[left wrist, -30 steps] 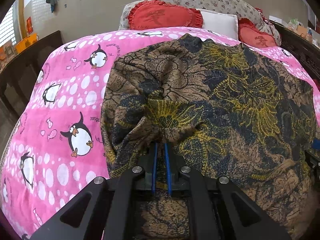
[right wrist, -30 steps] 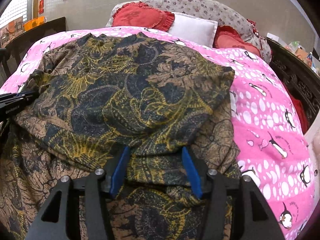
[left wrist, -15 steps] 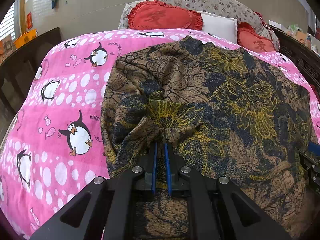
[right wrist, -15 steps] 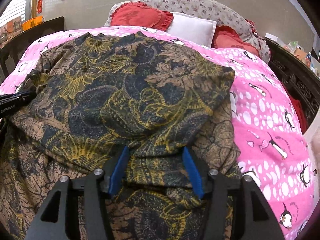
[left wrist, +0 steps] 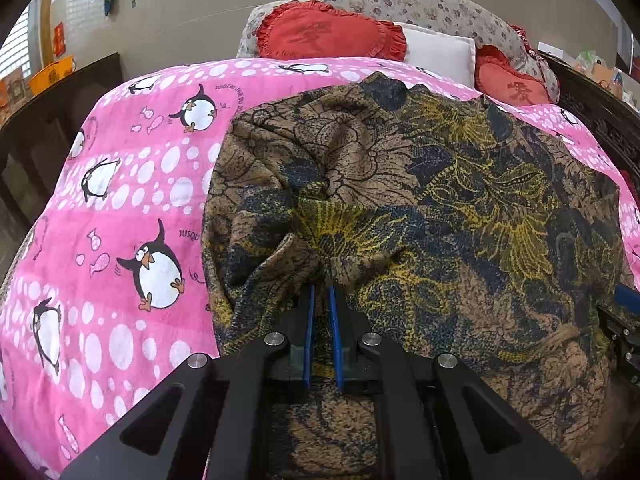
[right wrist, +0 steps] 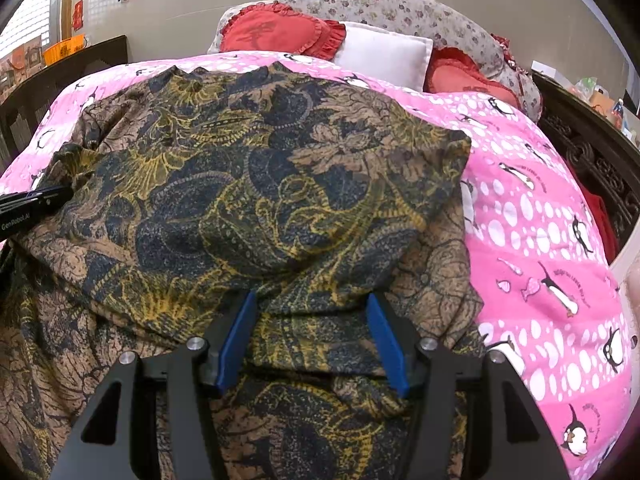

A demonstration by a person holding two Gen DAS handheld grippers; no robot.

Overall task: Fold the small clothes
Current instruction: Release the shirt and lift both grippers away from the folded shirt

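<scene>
Folding garment on blanket: left gripper clenched on bunched cloth; right gripper released, straddling the fold. Next, likely regrasp there.

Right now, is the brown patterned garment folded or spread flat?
Folded, partly: the brown patterned garment has an upper layer doubled over a lower one on the pink blanket.

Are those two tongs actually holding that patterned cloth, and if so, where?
The left tongs are shut on a bunched fold at the patterned garment's near edge. The right tongs stand open, cloth between them, gripping nothing.
</scene>
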